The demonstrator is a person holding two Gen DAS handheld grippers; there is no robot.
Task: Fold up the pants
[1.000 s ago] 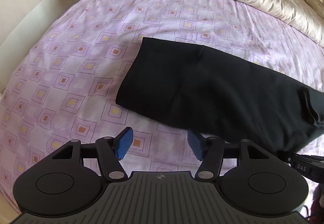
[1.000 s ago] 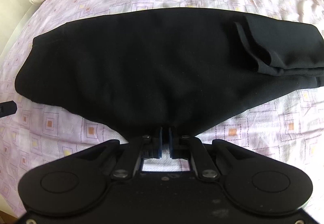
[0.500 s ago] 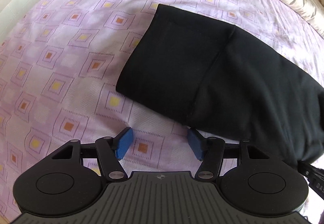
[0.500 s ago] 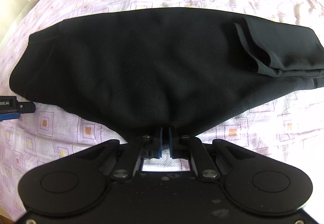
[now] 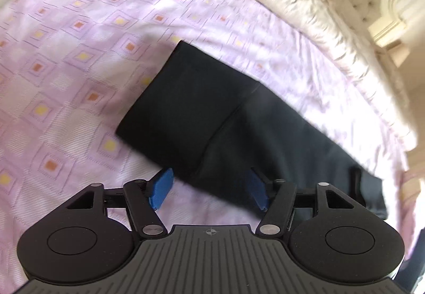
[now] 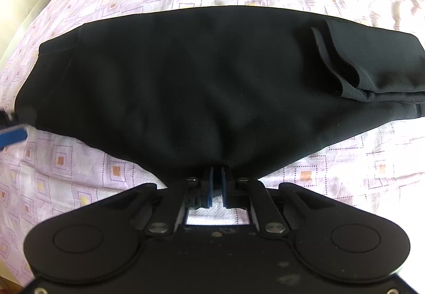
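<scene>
Left wrist view: the left gripper (image 5: 208, 189), its blue pads spread wide and holding nothing, hovers at the near edge of the black folded fabric pants (image 5: 239, 118), which lie on the lilac square-patterned bedsheet (image 5: 66, 81) below a cream quilted duvet (image 5: 305, 7).

Right wrist view: the right gripper (image 6: 217, 182) is clenched on the pants' (image 6: 199, 81) near edge; a folded flap sits at their right end.

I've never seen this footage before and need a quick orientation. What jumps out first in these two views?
The black pants dominate, stretched flat across the lilac patterned bedsheet. The right claw is shut on their near edge, at mid-length. The left claw is open at the near edge by one end, and a cream duvet is bunched along the far side of the bed.
</scene>
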